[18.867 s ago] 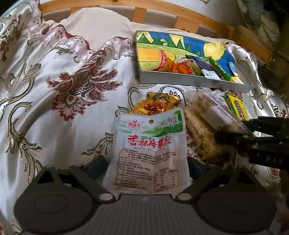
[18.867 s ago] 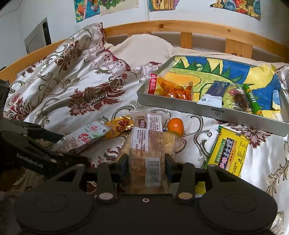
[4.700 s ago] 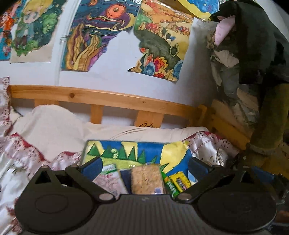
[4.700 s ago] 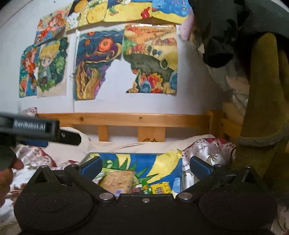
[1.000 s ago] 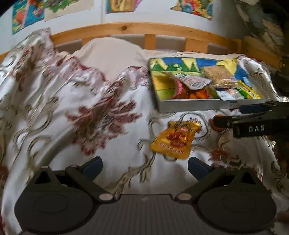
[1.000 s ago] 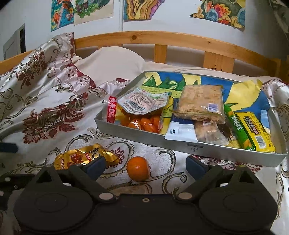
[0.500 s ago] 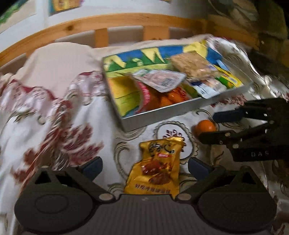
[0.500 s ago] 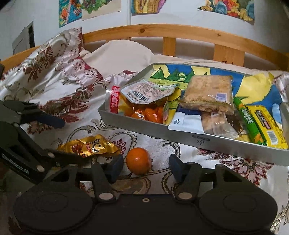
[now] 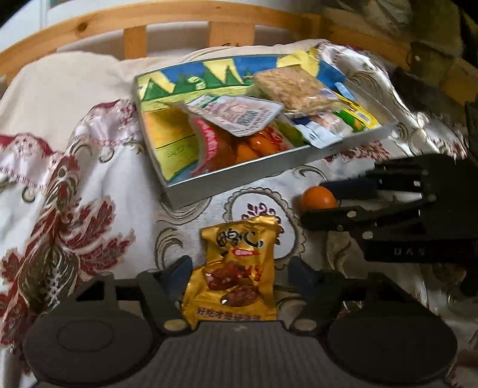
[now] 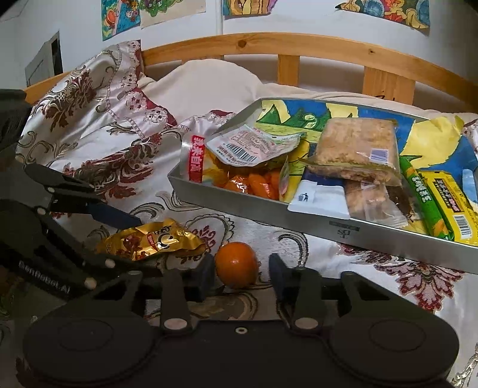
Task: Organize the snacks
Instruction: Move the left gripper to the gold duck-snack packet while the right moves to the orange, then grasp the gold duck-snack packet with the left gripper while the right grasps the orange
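From my remote station, the bedspread (image 10: 125, 143) covered most of both views, white satin with dark red flowers, and its edges ran out of frame. Behind it stood a wooden headboard (image 10: 286, 50), a cream pillow (image 10: 209, 83) and a wall with drawings (image 10: 122, 15) cut off at the top. The right side of the left wrist view was dark and I could not make out what stood there.

The metal tray (image 10: 269, 209) lay on the bedspread, its far right corner cropped; packets inside overlapped, so several were only partly visible, and their print was too small for me to read.

My left gripper (image 9: 239, 274) had just been closing, and the gold snack packet (image 9: 233, 274) lay between its fingers; I could not tell whether the pads touched it, as the packet's lower edge was hidden behind the gripper body.

My right gripper (image 10: 242, 268) had likewise been narrowing around the orange (image 10: 237, 264), just in front of the tray; a gap showed on the right side.
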A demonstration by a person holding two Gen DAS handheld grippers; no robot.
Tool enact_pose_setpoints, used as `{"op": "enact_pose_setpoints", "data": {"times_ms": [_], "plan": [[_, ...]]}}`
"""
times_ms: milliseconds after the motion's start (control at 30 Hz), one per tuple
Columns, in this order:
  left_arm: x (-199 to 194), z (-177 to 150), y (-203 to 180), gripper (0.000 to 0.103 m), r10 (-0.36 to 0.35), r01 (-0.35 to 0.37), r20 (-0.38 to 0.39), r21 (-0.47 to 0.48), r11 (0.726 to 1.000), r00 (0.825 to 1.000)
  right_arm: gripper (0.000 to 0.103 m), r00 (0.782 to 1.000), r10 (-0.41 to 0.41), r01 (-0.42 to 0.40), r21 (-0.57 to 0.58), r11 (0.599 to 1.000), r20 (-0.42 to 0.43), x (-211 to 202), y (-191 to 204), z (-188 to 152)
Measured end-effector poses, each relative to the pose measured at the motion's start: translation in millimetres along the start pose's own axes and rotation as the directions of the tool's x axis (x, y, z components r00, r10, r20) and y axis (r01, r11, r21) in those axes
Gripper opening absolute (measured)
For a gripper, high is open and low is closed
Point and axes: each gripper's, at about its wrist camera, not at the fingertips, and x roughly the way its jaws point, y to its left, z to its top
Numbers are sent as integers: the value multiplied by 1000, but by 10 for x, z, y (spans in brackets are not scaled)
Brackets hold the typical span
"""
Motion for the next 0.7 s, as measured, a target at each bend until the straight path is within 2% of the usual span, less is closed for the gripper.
{"op": "enact_pose_setpoints", "data": {"times_ms": [33,333,567,700], "plan": [[-3,11,22,61,6,-6,-9,-20,1000,1000,32,1000,8,-8,10,1000,-4,2,-3,0],[-117,-6,-122,56,59,-67,-84,-96,993,995,31,1000,20,-21,61,998,3,-231,-30,-70],[-452,-199,-280,54,60,-75,-75,-221,972,995,31,999,24,-25,45,999,30,-658,51,-255],[-633,-342,-450,54,81,-93,-60,-246,965,995,31,999,29,-30,34,999,17,-859,136,-417]]}}
